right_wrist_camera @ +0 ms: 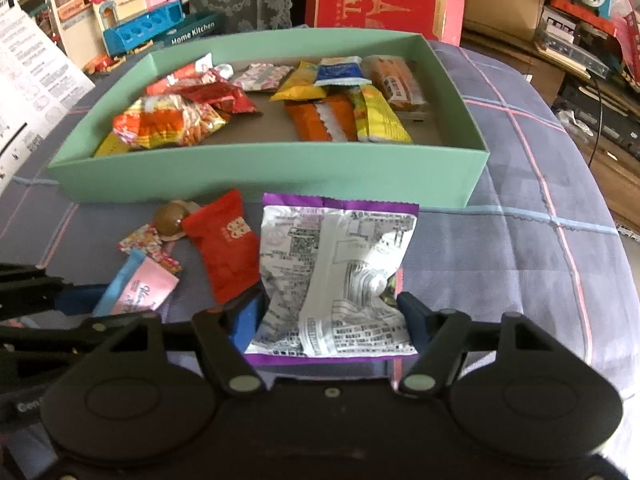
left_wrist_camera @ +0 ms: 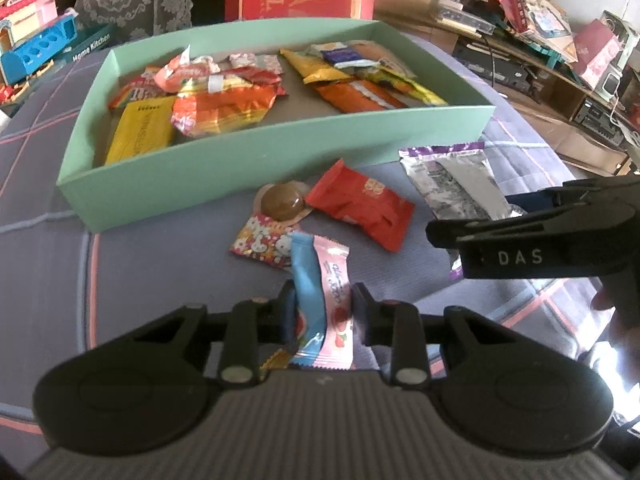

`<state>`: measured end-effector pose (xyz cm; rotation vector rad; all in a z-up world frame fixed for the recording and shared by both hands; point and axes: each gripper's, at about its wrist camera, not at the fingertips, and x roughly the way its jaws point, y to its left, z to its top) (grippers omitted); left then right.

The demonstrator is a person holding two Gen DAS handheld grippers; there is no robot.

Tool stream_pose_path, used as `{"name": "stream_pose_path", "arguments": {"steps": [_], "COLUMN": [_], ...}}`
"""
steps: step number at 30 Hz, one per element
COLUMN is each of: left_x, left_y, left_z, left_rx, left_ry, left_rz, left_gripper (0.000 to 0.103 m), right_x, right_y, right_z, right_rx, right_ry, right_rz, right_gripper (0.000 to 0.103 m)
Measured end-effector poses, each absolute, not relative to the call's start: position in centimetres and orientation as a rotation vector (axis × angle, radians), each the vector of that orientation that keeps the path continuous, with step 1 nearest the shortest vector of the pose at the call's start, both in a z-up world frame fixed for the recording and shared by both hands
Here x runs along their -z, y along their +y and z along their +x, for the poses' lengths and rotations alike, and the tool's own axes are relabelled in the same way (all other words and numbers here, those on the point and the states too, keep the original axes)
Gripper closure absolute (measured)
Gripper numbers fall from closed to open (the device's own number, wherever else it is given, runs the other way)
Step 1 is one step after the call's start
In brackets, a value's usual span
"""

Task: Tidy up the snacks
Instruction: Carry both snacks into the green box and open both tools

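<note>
One green box sits on the checked bedspread, holding two heaps of snack packets: a red and orange heap at its left and a yellow and orange heap at its right. In front of the box, on the bedspread, lie five loose snacks.

The largest, one silver and purple packet, lies between the fingers of the right gripper; its jaws stand part open, both pads touching the packet's crumpled sides, clenched on it.

Beside it lies one red packet, then one pink and blue candy bar, gripped by the left gripper with its jaws nearly closed on it.

One patterned cartoon packet and one brown round sweet lie touching each other, just in front of the box wall.
</note>
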<state>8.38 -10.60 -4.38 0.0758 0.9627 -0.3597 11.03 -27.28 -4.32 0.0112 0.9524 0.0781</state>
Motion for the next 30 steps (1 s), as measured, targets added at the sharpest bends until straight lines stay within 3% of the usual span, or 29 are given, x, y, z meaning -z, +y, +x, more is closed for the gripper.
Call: {"name": "stream_pose_path", "arguments": {"steps": [17,30], "left_x": [1.6,-1.4], "left_y": [-9.0,-2.7], "left_z": [6.9,8.9], "left_rx": [0.363,0.274], "left_ry": [0.905,0.861], "left_rz": [0.024,-0.112], "left_gripper": [0.075,0.075], "right_x": [0.2,-3.2], "right_y": [-29.0,-28.1], "right_z": [8.4,9.5], "right_rx": [-0.1,-0.167], "right_ry": [0.87,0.785], "right_rz": [0.166,0.227], "right_gripper": [0.032,0.032]}}
